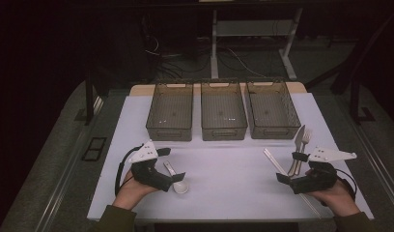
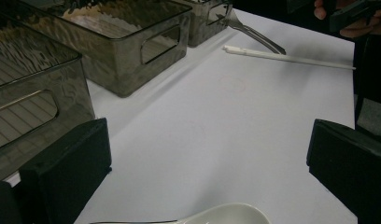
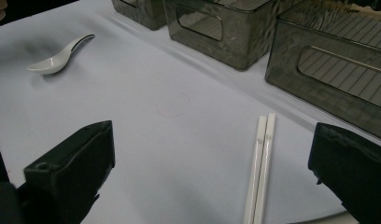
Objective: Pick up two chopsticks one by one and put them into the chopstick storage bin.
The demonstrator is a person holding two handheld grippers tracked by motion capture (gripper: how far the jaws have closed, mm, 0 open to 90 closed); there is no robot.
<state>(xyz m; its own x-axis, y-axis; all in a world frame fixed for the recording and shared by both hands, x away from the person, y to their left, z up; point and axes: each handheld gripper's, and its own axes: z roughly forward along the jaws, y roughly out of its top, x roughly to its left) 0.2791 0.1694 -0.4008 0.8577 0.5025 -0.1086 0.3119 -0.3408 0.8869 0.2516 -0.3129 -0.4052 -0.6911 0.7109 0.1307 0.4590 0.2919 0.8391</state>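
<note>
L gripper (image 1: 178, 176) sits low at the table's near-left edge, jaws wide open, nothing between them. I see the white soup spoon (image 1: 177, 183) lying flat on the white tabletop (image 1: 224, 169) just beside the jaw tips; in the left gripper view its bowl (image 2: 226, 215) lies right below the gap, not touched by either jaw. Back row, L to R: three smoked-plastic bins (image 1: 170, 112), (image 1: 223, 111), (image 1: 273, 110), side by side and near each other. R of centre, a pair of white chopsticks (image 1: 278, 165) lies diagonal, the two sticks touching along their length (image 3: 261, 163). Knife (image 1: 298, 141) and fork (image 1: 304, 140) lie next to each other just in front of the R bin. R gripper (image 1: 283, 178) at near-right, jaws also wide open, holding nothing, chopsticks just beside it.
</note>
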